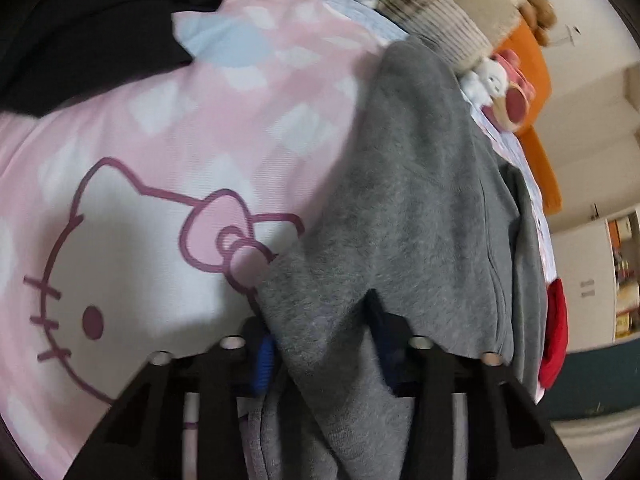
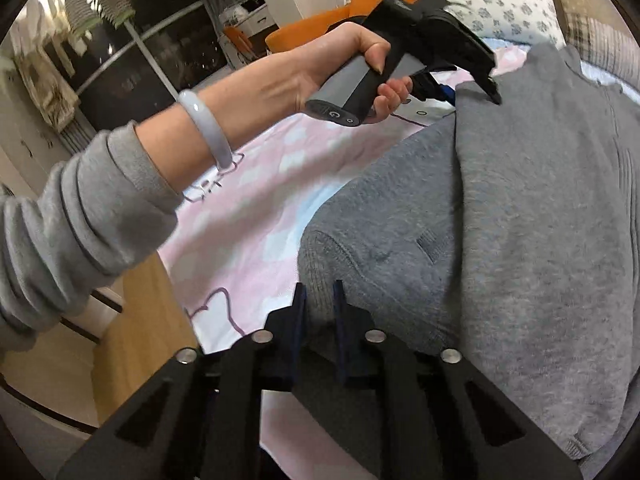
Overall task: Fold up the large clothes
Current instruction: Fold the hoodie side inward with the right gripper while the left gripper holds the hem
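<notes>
A large grey fleece garment (image 1: 416, 200) lies on a pink Hello Kitty bedsheet (image 1: 160, 152). My left gripper (image 1: 320, 320) is shut on a bunched edge of the grey garment, which drapes over and between its fingers. In the right wrist view the same garment (image 2: 540, 208) lies partly folded over itself. My right gripper (image 2: 319, 296) is shut on the garment's ribbed hem, near the bed's edge. The left gripper (image 2: 476, 84) also shows there, held in a hand, pinching the garment's far edge.
A black garment (image 1: 80, 20) lies at the upper left of the bed. Pillows (image 1: 440, 12), a plush toy (image 1: 492, 80) and an orange chair (image 1: 536, 92) stand beyond the bed. A wooden bed side (image 2: 136, 320) and floor show lower left in the right wrist view.
</notes>
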